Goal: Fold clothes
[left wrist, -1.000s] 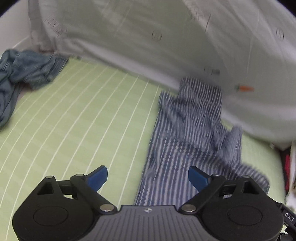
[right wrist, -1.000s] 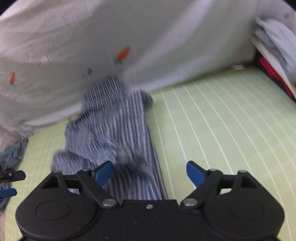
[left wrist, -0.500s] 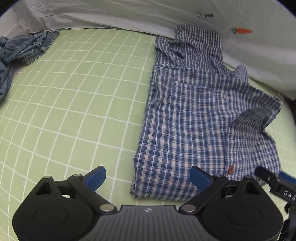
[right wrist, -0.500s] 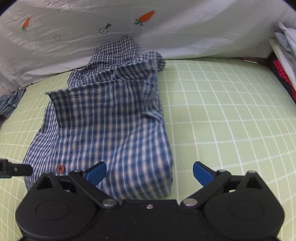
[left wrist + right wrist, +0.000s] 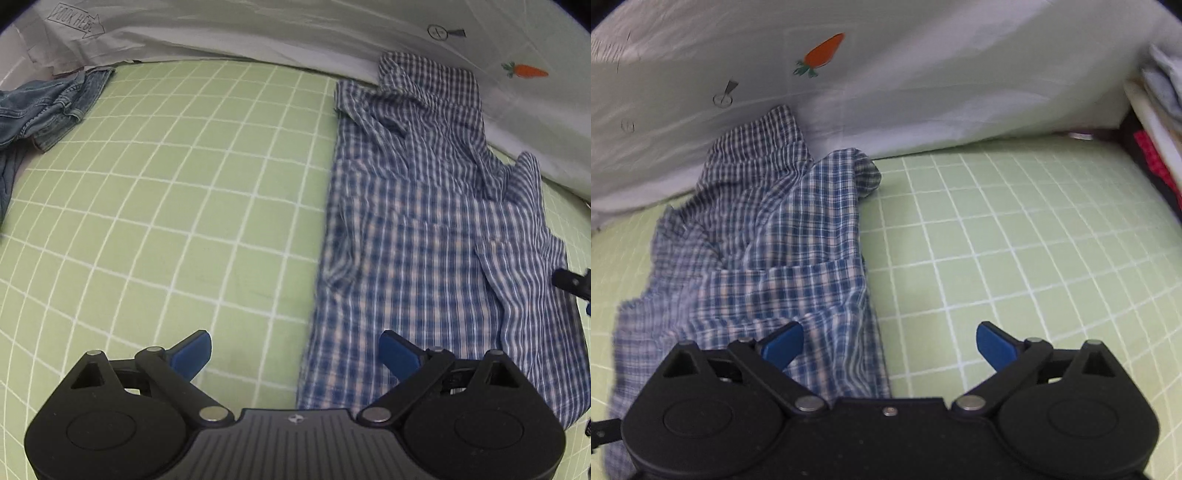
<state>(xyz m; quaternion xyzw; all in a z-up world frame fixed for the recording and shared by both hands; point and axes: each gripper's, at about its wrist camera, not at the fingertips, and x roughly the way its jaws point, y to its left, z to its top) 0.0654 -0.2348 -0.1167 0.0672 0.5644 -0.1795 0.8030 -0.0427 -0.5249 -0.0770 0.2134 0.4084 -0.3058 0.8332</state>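
Green mat (image 5: pixel 184 206) with white grid lines, backed by a white carrot-print sheet (image 5: pixel 923 74). Your left hand-held gripper (image 5: pixel 295 350): blue pads spread wide, nothing between them, astride the left edge of the blue-and-white checked shirt (image 5: pixel 424 240), which lies part-folded near the sheet. Your right hand-held gripper (image 5: pixel 890 343): equally wide, empty, over the shirt's right edge. Crumpled blue denim garment (image 5: pixel 44 110) at far left. Bare mat lies open left of the shirt, and to its right.

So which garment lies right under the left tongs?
The blue checked shirt, spread flat beneath the left tongs; the denim piece sits crumpled far off.
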